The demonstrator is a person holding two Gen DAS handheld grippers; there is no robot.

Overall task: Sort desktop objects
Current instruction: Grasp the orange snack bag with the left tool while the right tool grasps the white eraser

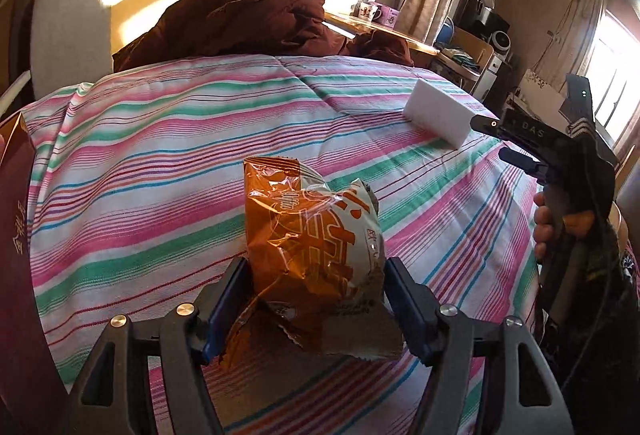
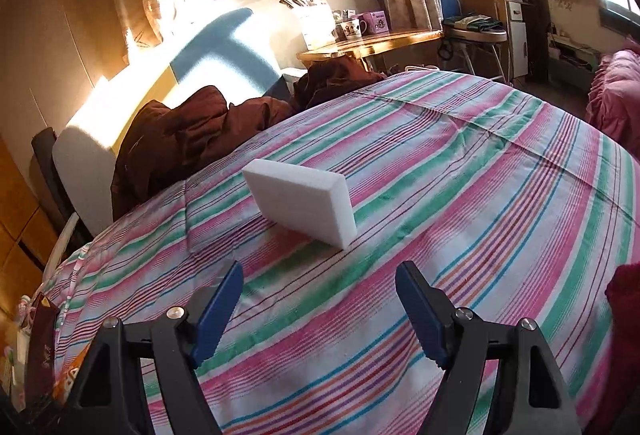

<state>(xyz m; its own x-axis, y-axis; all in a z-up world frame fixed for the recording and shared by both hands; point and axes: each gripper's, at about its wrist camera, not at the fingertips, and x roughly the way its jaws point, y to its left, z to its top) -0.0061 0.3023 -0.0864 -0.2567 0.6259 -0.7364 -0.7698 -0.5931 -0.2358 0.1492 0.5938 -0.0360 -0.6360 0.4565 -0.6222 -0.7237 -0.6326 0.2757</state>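
Left gripper (image 1: 316, 299): both blue-padded jaws pressed against the sides of one crinkled orange-and-grey plastic snack packet (image 1: 310, 247), the film dented where the pads bite; packet appears lifted clear of the pink, green and white striped bedspread (image 1: 160, 163), though the contact underneath is hidden. Judgement: grip low on the packet's near end, probably because the sealed flap there gives the pads something firm while the puffed body stays uncrushed. Right gripper (image 2: 320, 309): jaws spread wide, nothing between them, hovering above the bedspread and aimed at one white rectangular foam sponge block (image 2: 302, 205), which lies on the cloth just beyond the fingertips, one corner nearest. In the left view the same gripper comes in from the right edge with its tips near the block's right end. Judgement: wide opening suits the block's breadth; approach stage, no contact yet. A dark red box (image 1: 16, 235) stands at the left edge, near side, plausibly the sorting destination, not confirmed. Count: snack packets 1, sponge blocks 1, red boxes 1, grippers 2. Brown crumpled quilt (image 1: 240, 19) heaped at the far side.
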